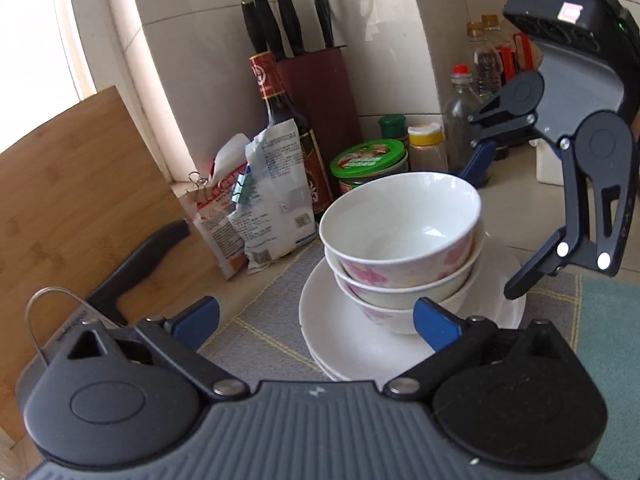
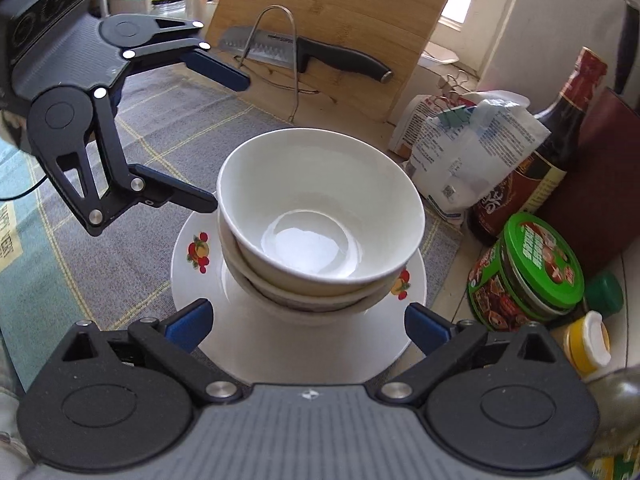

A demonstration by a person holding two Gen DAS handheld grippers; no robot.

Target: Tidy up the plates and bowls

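Right wrist | bowl stack (image 2: 320,220) ahead, between spread jaws, untouched

Three nested bowls (image 2: 320,216) sit on stacked plates (image 2: 296,344) on a mat (image 2: 132,264); a sauce bottle (image 1: 288,128) and knife block (image 1: 320,92) stand behind.

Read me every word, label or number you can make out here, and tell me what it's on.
"SUPOR", partly hidden by a wire stand: knife blade.
Dark bottle: characters on its label, too blurred to read.
Green-lidded tub: print on lid and side, unreadable.
Clipped packets: fine print and a square code, too small.
Mat edge: letters, too blurred.
Bowls and plates: pictures only.
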